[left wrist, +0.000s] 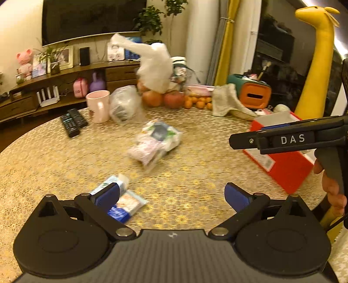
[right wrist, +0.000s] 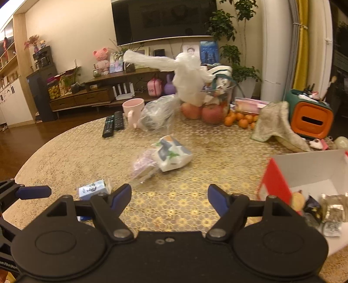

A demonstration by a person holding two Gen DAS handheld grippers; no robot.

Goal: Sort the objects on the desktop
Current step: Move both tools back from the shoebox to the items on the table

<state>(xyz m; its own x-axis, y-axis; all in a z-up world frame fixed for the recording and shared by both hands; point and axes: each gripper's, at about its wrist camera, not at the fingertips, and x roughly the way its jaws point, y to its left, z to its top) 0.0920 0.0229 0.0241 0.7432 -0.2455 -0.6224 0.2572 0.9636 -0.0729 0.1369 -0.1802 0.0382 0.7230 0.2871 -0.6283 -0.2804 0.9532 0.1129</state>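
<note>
both grippers' blue fingers [left wrist: 236,197] spread wide, empty, above tbl [left wrist: 65,156] w/ tissue packs [left wrist: 121,202].

Warm, yellowish indoor light. Cream wall [right wrist: 71,32] at the back, carrying a large dark wall-mounted television [right wrist: 163,19]. Beneath it, a long low wooden TV console [right wrist: 87,99] with drawers, bearing a pink bear figure [right wrist: 101,58], framed photos [left wrist: 66,57] and small potted plants. White router [right wrist: 124,92] with upright antennas on the lower shelf. Leafy indoor tree [right wrist: 224,28] beside a white column [right wrist: 276,50]. Tied yellow curtain [right wrist: 302,43] further right. Tall yellow giraffe figure [left wrist: 315,58] at the right edge of the left view. Dark wooden floor [right wrist: 21,139] to the left. Round worktop [right wrist: 65,156] covered in a gold honeycomb-patterned cloth.
</note>
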